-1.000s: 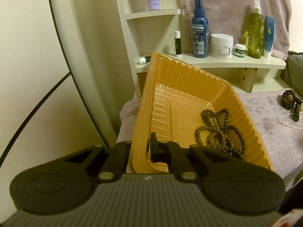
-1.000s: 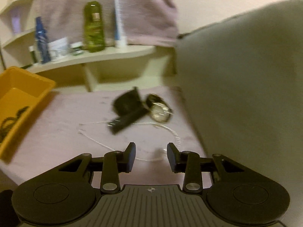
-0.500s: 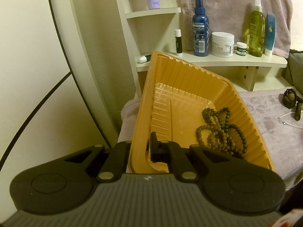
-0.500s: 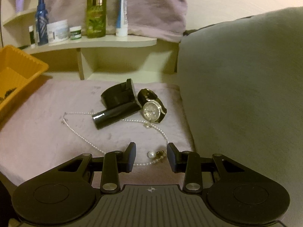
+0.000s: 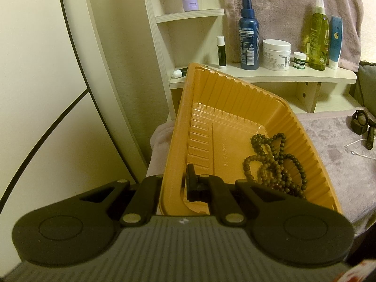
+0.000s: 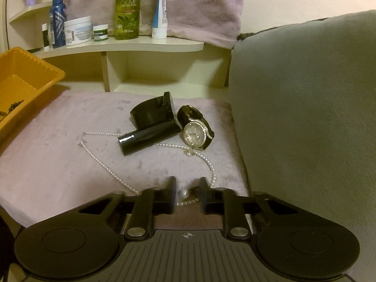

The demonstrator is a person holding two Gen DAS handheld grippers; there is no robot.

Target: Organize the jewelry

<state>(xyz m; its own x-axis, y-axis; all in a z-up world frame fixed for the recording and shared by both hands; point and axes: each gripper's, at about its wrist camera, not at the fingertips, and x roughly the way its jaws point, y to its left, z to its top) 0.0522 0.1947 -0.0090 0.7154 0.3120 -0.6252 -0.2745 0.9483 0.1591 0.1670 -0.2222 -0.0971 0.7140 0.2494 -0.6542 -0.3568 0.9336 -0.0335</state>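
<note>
My left gripper [image 5: 176, 178] is shut on the near wall of an orange ribbed tray [image 5: 235, 98], which tilts above the mauve cloth. Dark wooden beads [image 5: 275, 162] lie heaped in its right corner. In the right wrist view a thin pearl necklace [image 6: 103, 162] trails across the cloth. My right gripper [image 6: 187, 188] is low over the necklace's near end, its jaws closing, with the pearl pendant [image 6: 185, 193] between them and a gap on both sides. Beyond it lie a sparkly watch [image 6: 195, 131], a black tube [image 6: 148, 139] and a black holder [image 6: 150, 112].
A cream shelf [image 6: 141, 43] behind the cloth carries bottles, jars and tubes, with a towel [image 6: 199, 4] hanging above. A grey cushion [image 6: 305, 94] walls off the right side. The tray's corner [image 6: 35, 70] shows at the left of the right wrist view.
My right gripper has come down and forward onto the necklace's pendant end, and its fingers have narrowed around it. The left gripper and the tray have stayed where they were.
</note>
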